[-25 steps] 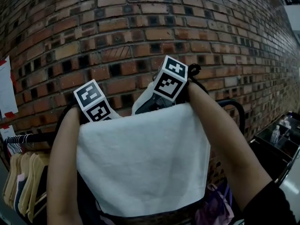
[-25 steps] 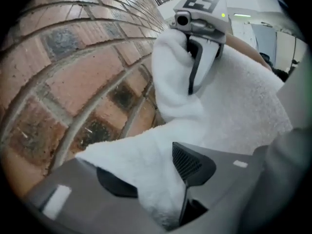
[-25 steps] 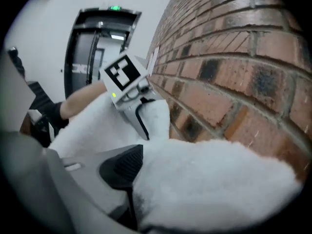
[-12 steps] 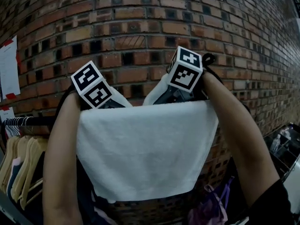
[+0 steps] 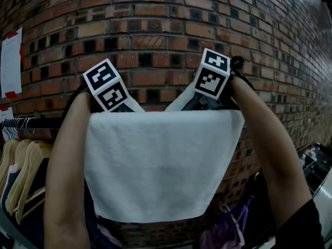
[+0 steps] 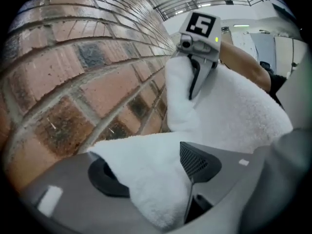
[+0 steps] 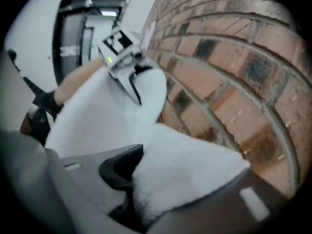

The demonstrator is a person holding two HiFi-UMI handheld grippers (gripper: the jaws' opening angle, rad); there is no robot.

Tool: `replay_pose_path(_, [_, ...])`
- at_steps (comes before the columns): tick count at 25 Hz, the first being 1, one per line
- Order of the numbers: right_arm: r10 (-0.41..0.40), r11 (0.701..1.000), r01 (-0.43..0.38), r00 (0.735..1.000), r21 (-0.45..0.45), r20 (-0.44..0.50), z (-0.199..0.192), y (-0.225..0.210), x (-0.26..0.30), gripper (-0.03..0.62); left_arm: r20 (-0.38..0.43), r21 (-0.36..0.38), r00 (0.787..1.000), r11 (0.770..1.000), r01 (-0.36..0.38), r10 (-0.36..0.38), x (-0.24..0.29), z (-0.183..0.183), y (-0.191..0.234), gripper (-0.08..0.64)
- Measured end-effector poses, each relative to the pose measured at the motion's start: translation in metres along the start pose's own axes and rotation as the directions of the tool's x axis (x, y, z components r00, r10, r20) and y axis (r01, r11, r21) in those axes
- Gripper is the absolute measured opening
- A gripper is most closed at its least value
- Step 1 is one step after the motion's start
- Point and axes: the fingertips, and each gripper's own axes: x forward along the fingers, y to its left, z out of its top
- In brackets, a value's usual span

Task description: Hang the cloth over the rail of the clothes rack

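Note:
A white cloth (image 5: 161, 165) hangs flat in front of the brick wall, its top edge stretched straight between my two grippers. My left gripper (image 5: 127, 108) is at the cloth's top left corner and my right gripper (image 5: 199, 104) at the top right one. In the left gripper view my left gripper (image 6: 151, 174) has its jaws opening, set wide, with the cloth corner (image 6: 141, 169) lying loose between them. The right gripper view shows my right gripper (image 7: 180, 179) spread wide too, cloth (image 7: 190, 169) bunched between its jaws. The rail under the cloth is hidden.
A black rail (image 5: 31, 122) at the left carries several wooden hangers (image 5: 21, 175) with clothes. The brick wall (image 5: 155, 35) stands close behind the grippers. A paper sheet (image 5: 10, 61) is pinned at the left. A purple garment (image 5: 228, 232) hangs low right.
Both grippers have spread apart, pulling the cloth's top edge straight and wider. The cloth sits a little higher against the wall than a second ago.

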Motion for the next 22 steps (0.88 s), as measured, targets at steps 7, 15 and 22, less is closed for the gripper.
replay_pose_path(7, [-0.009, 0.999, 0.009, 1.0, -0.034, 0.002, 0.006, 0.004, -0.004, 0.173, 0.181, 0.009, 0.983, 1.0, 0.015, -0.016, -0.018, 0.028, -0.003, 0.319])
replay_pose_path(15, [-0.182, 0.966, 0.164, 0.98, -0.202, -0.075, 0.009, -0.006, -0.003, 0.173, 0.083, 0.091, 0.996, 0.996, 0.005, -0.012, -0.016, 0.013, -0.002, 0.345])
replay_pose_path(22, [-0.204, 0.928, 0.198, 0.979, -0.315, 0.012, 0.023, -0.003, 0.01, 0.172, -0.065, 0.019, 0.995, 0.997, 0.08, -0.078, -0.023, -0.027, -0.002, 0.388])
